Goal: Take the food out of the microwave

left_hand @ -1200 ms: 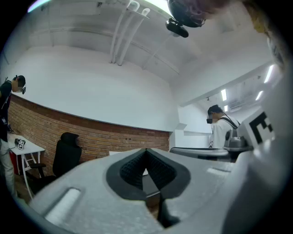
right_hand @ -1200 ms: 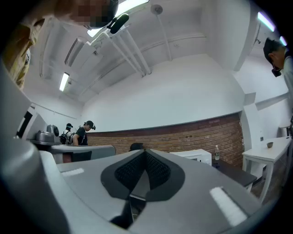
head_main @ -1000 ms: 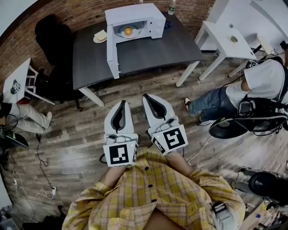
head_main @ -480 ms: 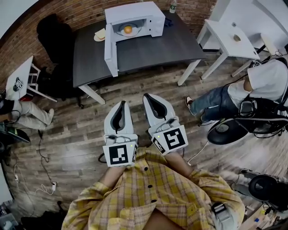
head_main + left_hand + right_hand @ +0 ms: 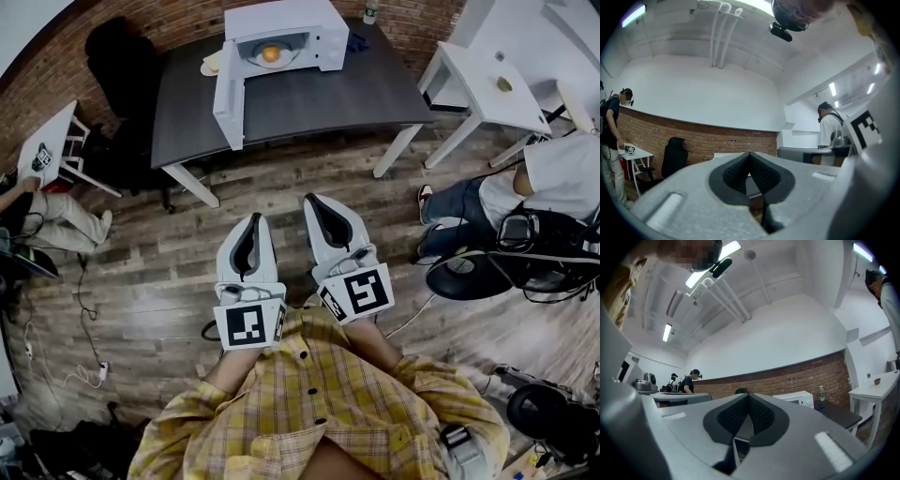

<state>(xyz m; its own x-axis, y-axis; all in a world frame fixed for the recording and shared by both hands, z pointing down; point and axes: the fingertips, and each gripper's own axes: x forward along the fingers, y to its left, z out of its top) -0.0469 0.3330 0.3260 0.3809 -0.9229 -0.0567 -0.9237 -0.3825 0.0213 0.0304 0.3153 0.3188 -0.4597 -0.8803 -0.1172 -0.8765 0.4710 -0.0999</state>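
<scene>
Seen from above, a person in a yellow plaid shirt (image 5: pixel 319 412) stands on a wood floor (image 5: pixel 159 281) and holds two grippers out in front, side by side. The left gripper (image 5: pixel 254 218) has its jaws pressed together with nothing between them. The right gripper (image 5: pixel 313 200) is the same, jaws together and empty. Both point roughly level toward a dark table (image 5: pixel 309 94) at the top of the view.

A white microwave (image 5: pixel 291 19) sits at the far edge of that table. Its door (image 5: pixel 227 94) hangs wide open, swung out to the left. Inside lies the food (image 5: pixel 270 54), a small orange item on a plate (image 5: pixel 255 60). The food is well apart from both grippers, straight ahead of them and beyond the near edge of the table, with open floor between. Neither gripper touches the table, the door or the plate.

A second plate (image 5: pixel 210 64) rests on the table just left of the microwave, and a bottle (image 5: pixel 370 13) stands to its right. A black chair (image 5: pixel 117 56) stands left of the table. A white table (image 5: pixel 483 75) stands at right, and a seated person (image 5: pixel 525 183) is just below it.

In the right gripper view the microwave shows small, beyond the closed jaws and a little to the right.
</scene>
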